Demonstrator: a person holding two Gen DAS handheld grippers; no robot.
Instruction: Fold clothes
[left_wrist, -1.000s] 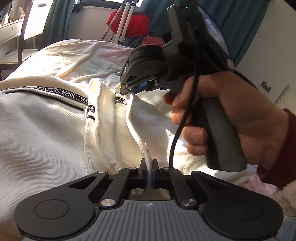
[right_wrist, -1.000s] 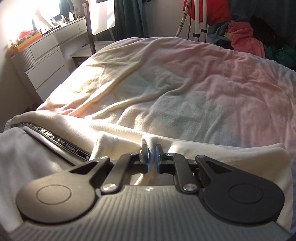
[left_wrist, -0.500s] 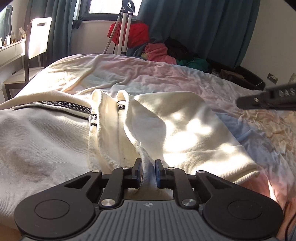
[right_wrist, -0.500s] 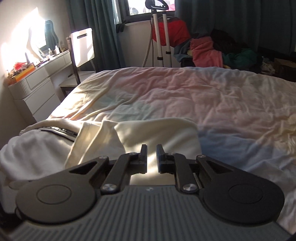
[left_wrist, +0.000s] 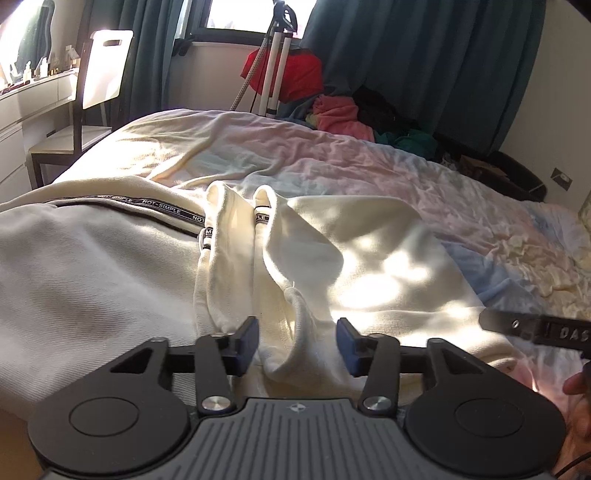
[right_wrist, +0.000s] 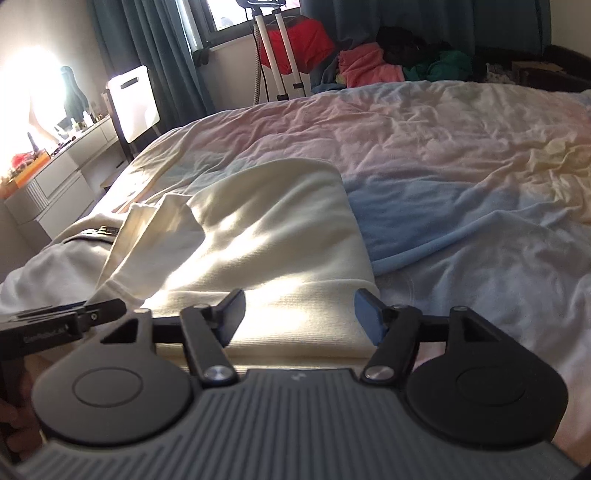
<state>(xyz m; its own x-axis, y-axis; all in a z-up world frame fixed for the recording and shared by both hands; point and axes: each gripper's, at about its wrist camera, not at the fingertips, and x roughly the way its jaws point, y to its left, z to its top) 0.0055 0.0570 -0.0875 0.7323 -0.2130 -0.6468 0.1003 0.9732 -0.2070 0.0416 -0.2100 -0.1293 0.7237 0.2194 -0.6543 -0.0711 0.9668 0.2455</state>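
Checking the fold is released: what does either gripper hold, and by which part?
Nothing. The left gripper is opening around the cream garment's edge without pinching it; the right gripper is opening too.

the left black two-finger tool with blue pads (left_wrist: 297, 341) points down and forward, its jaws opening, the pads clear of the cloth fold between them. the right black two-finger tool (right_wrist: 299, 319) points likewise, jaws opening, pads gripping nothing. a fingertip of the right hand (left_wrist: 576, 384) shows at the left view's edge.
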